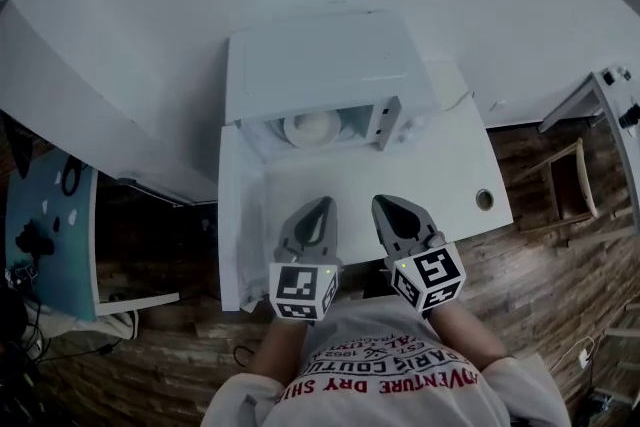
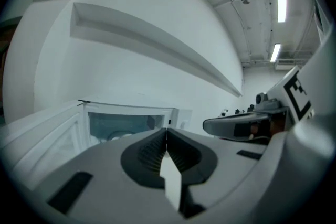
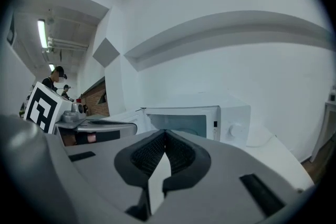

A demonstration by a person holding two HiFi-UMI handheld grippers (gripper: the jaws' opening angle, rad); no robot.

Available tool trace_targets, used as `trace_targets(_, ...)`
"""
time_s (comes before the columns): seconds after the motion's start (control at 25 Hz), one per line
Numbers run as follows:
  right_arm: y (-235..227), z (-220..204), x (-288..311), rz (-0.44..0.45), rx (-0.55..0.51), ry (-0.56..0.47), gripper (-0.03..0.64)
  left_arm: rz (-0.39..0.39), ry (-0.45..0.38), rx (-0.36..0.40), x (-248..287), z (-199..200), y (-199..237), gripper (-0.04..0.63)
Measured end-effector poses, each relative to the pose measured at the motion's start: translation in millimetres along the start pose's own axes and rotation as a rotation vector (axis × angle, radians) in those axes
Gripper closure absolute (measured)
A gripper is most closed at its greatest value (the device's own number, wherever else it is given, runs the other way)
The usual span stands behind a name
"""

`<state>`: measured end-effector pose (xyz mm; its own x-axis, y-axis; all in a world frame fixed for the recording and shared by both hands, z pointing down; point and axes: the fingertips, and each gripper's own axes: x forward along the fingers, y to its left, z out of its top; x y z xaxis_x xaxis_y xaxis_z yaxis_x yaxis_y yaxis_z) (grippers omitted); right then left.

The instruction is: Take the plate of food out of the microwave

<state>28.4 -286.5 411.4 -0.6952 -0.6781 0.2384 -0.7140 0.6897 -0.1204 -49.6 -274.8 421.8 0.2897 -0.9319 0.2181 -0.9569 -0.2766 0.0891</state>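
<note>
Fingers [image 2: 149, 153] closed, white table [image 1: 440, 177], wood floor [image 1: 565, 260]

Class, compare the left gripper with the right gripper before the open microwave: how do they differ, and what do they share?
The left gripper points at the open cavity of the microwave, where the plate sits; the right gripper points at its control panel. The left gripper's marker cube shows a different pattern from the right gripper's. Both are shut, empty and short of the microwave.

Left hand-held gripper [image 1: 318, 220] closed, empty; right hand-held gripper [image 1: 392, 215] likewise.
</note>
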Motion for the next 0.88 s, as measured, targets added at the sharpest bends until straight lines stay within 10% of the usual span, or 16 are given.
trace_targets(0.52,-66,10,85,0.331,-0.108,0.084,0.606,0.307,0.093,-0.048,78,-16,23,0.589)
trace_targets(0.88,-80,-19,124,0.379,-0.099,0.159,0.607,0.451,0.090,-0.159,86,-50,47,0.588)
